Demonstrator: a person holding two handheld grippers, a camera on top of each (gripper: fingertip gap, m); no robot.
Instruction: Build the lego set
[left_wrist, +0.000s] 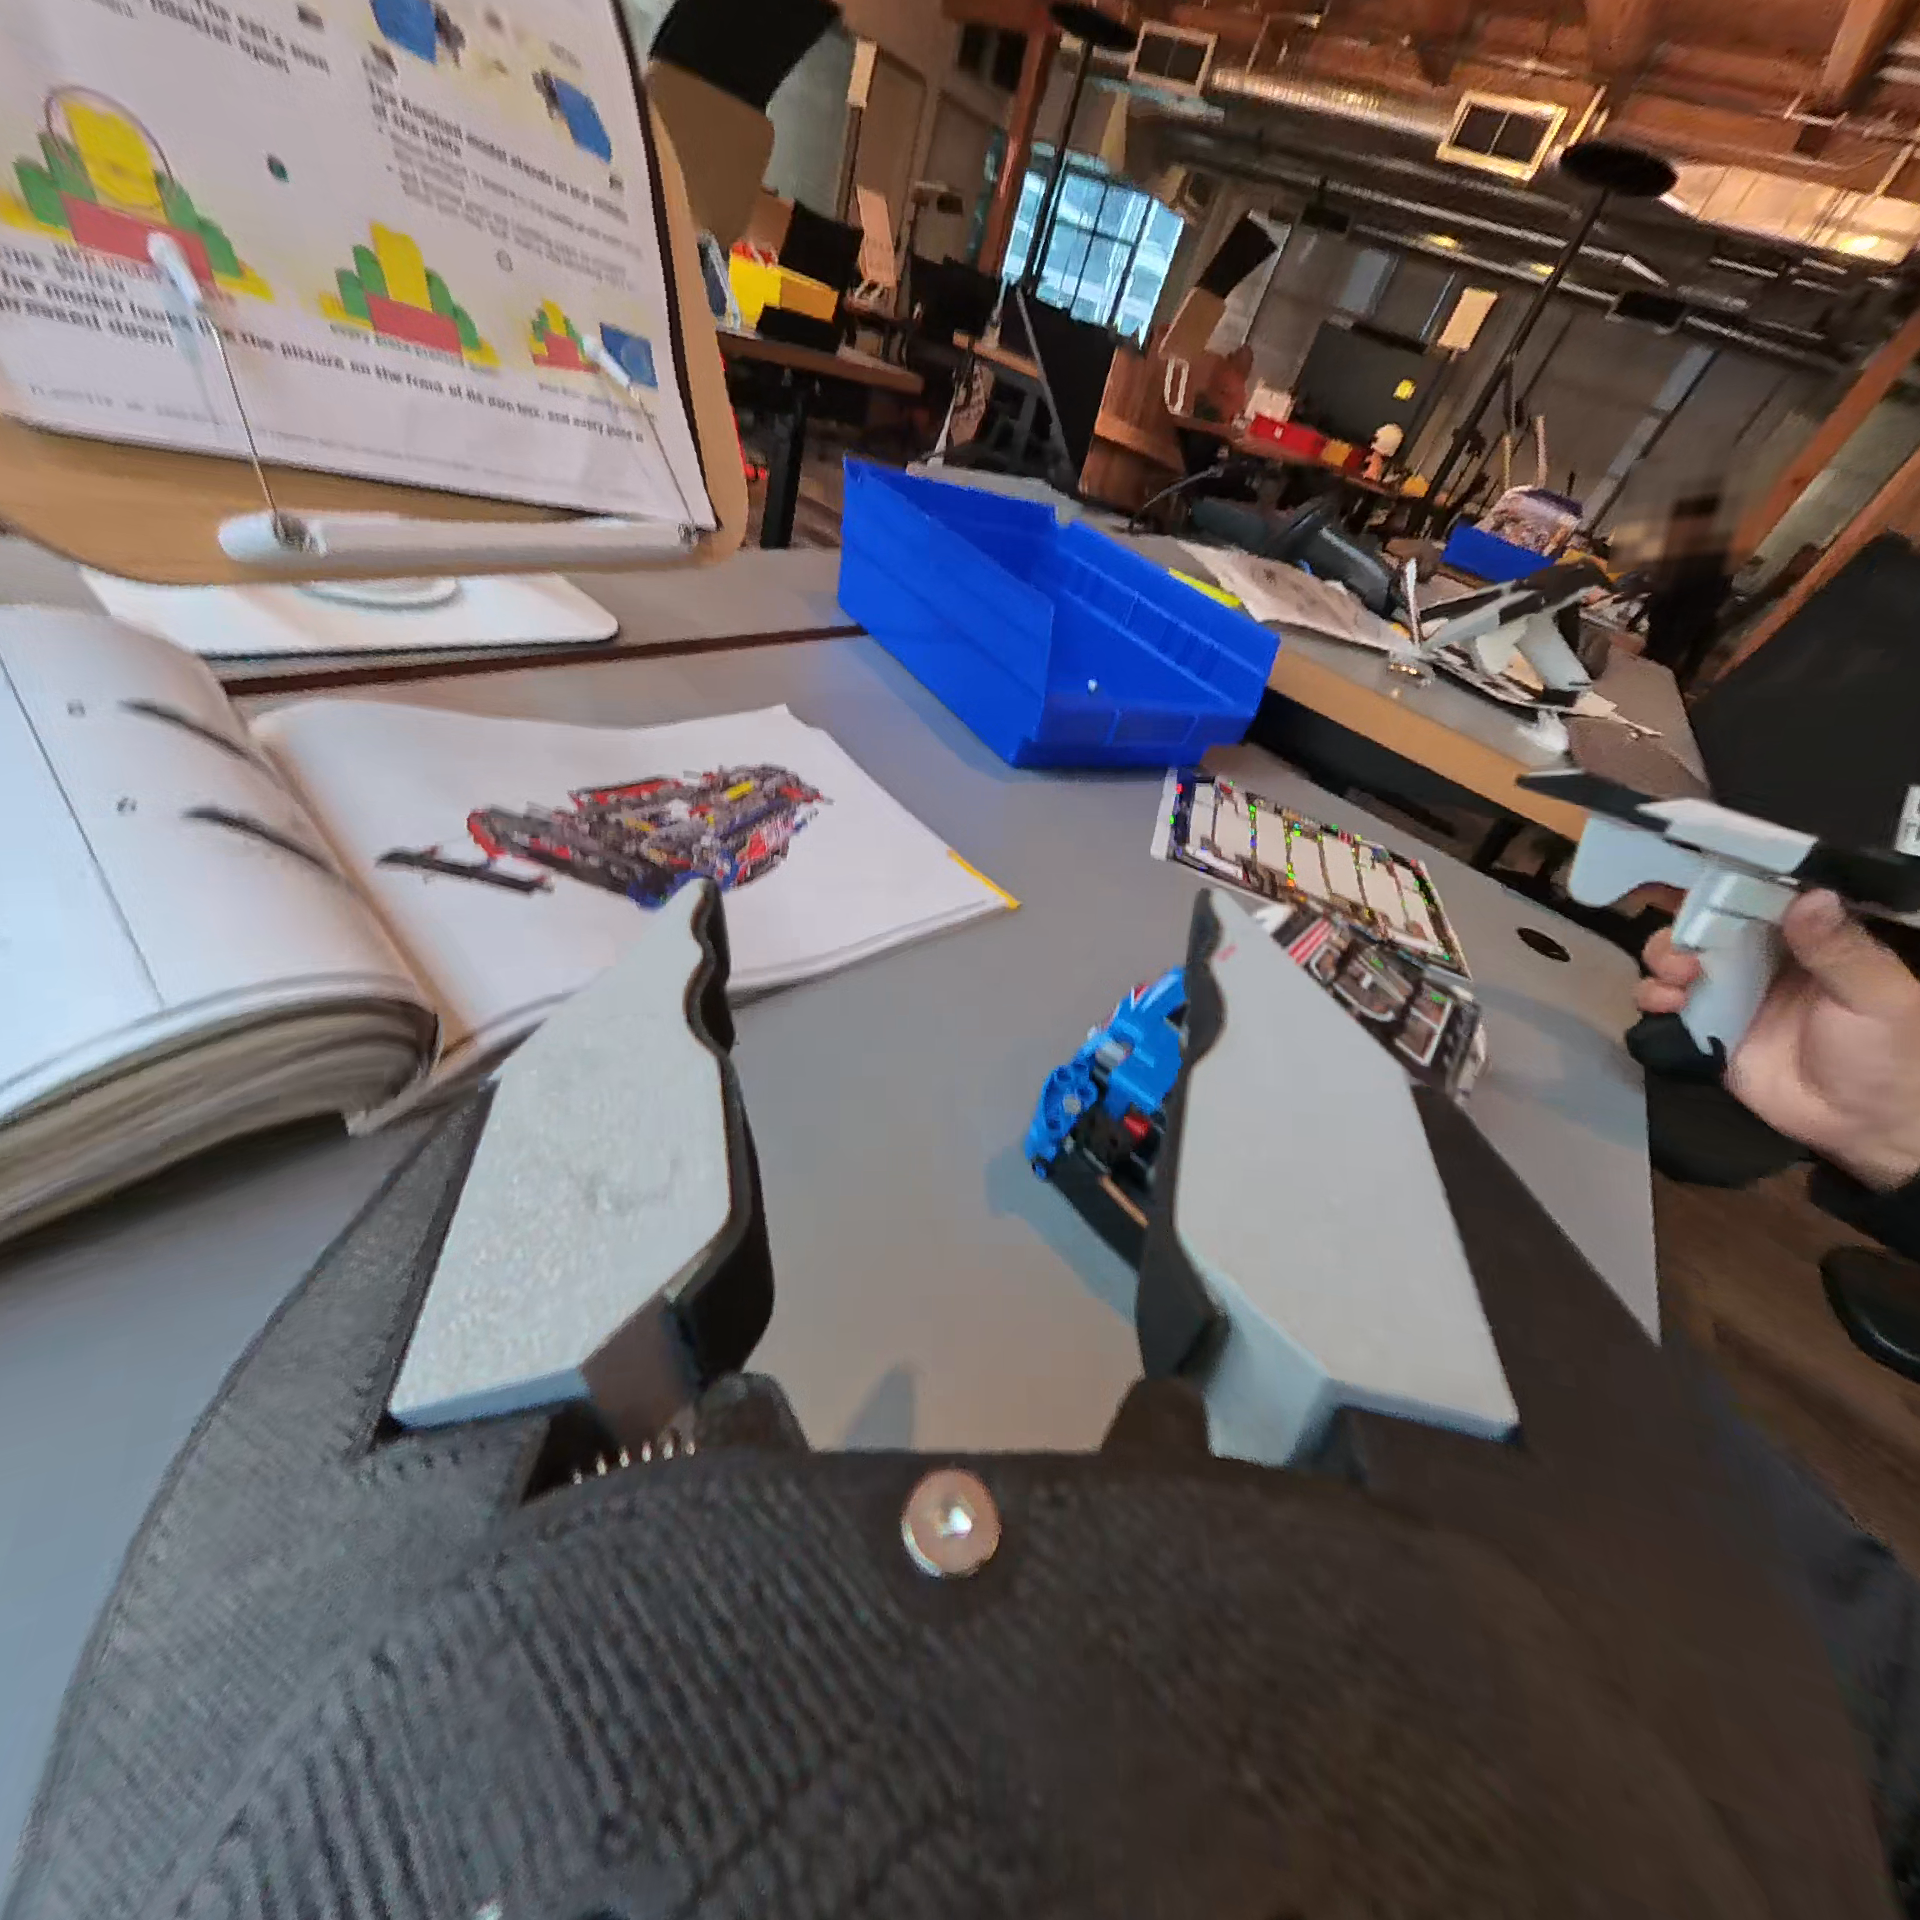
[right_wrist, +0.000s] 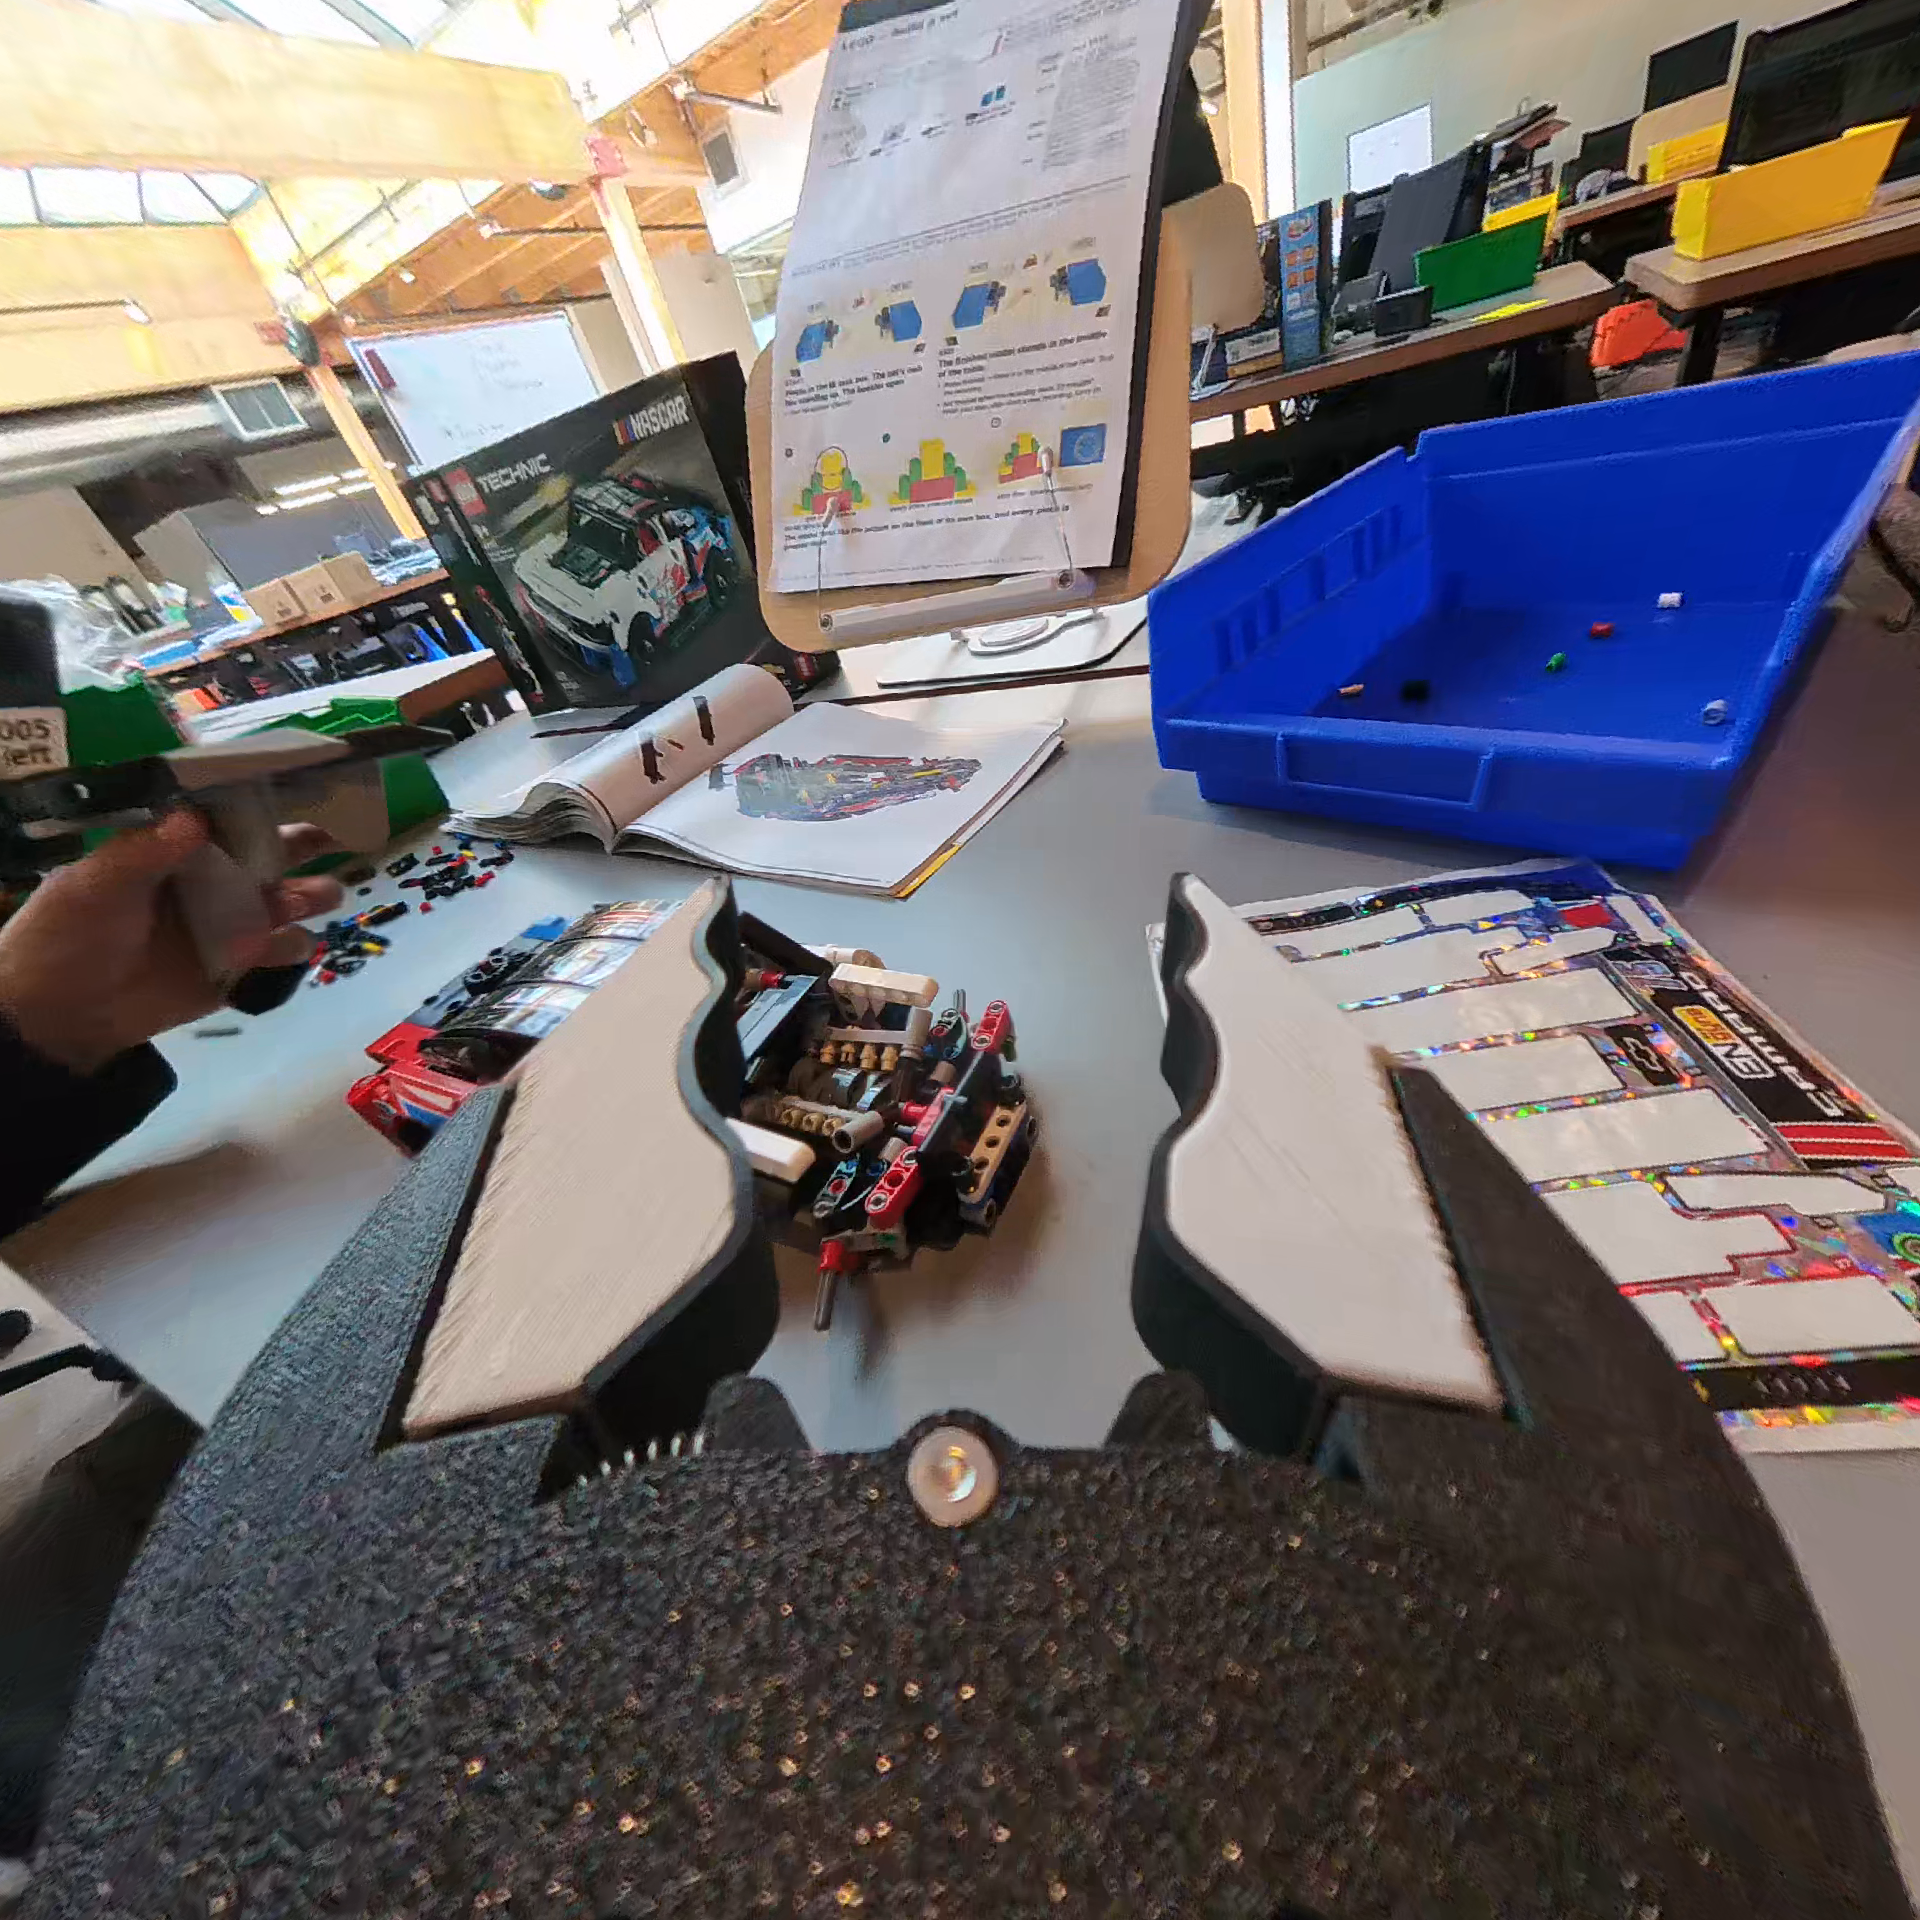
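Observation:
A partly built lego car chassis (right_wrist: 894, 1091) of black, red, white and grey parts sits on the grey table (right_wrist: 1039, 935). My right gripper (right_wrist: 951, 935) is open and empty, hovering just above and in front of the chassis, which shows between its fingers. A red and black body section (right_wrist: 468, 1023) lies left of it. My left gripper (left_wrist: 956, 956) is open and empty above the table. A blue and black lego assembly (left_wrist: 1107, 1070) lies by its right finger (left_wrist: 1299, 1143), partly hidden.
An open instruction book (right_wrist: 831, 800) lies behind the chassis. A blue bin (right_wrist: 1507, 644) holds a few small pieces. Sticker sheets (right_wrist: 1558, 1091) lie to the right. Loose pieces (right_wrist: 416, 894) are scattered at left. The set's box (right_wrist: 603, 540) and a document stand (right_wrist: 977, 312) stand at the back.

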